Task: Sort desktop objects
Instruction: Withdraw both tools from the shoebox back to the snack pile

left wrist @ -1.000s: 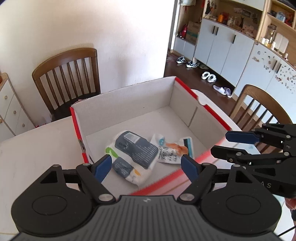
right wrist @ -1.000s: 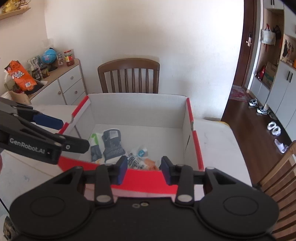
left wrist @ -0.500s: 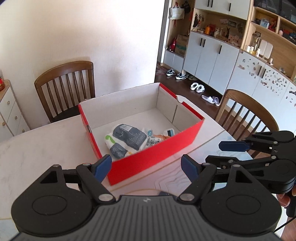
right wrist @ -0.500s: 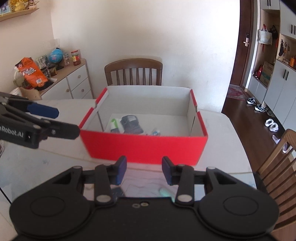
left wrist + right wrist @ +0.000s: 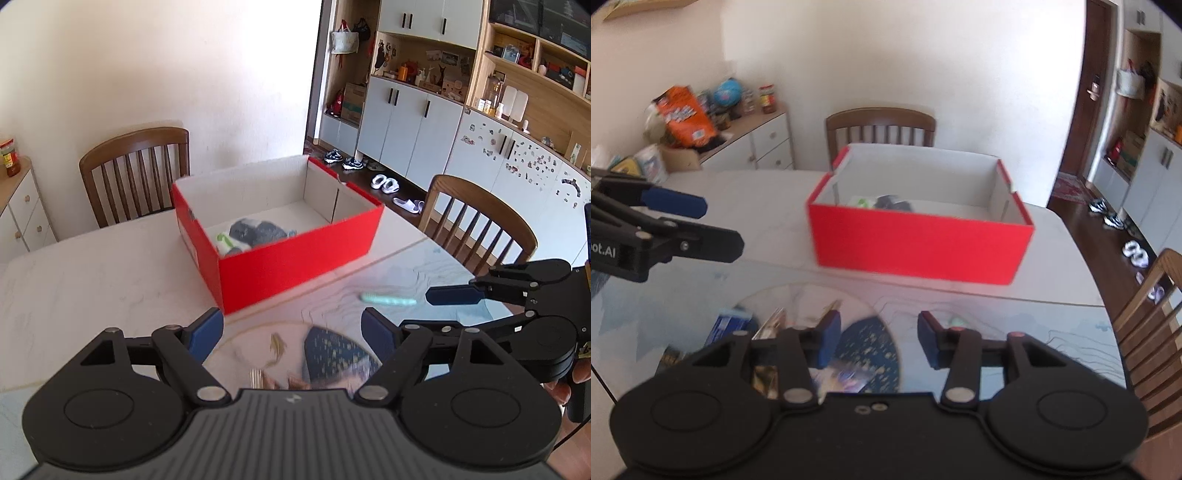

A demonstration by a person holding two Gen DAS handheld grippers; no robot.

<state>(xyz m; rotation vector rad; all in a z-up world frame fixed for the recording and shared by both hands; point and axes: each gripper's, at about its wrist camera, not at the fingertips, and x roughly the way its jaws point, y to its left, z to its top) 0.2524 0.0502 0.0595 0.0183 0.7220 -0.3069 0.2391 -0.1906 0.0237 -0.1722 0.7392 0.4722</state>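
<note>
- my left tongs [image 5: 291,328] stand wide apart, nothing between them; my right tongs [image 5: 879,334] have just been opening — also empty.
- the red box [image 5: 295,258] sits further up the table [image 5: 92,273], packets already inside.
- next up, i judge, is the mint-green stick [image 5: 388,300] — it lies crosswise, just ahead of the right tongs' tips, so the right hand is nearer.

matt red cardboard box [image 5: 295,258] on a glossy marble-look table [image 5: 92,280]; wooden chair [image 5: 135,171]
</note>
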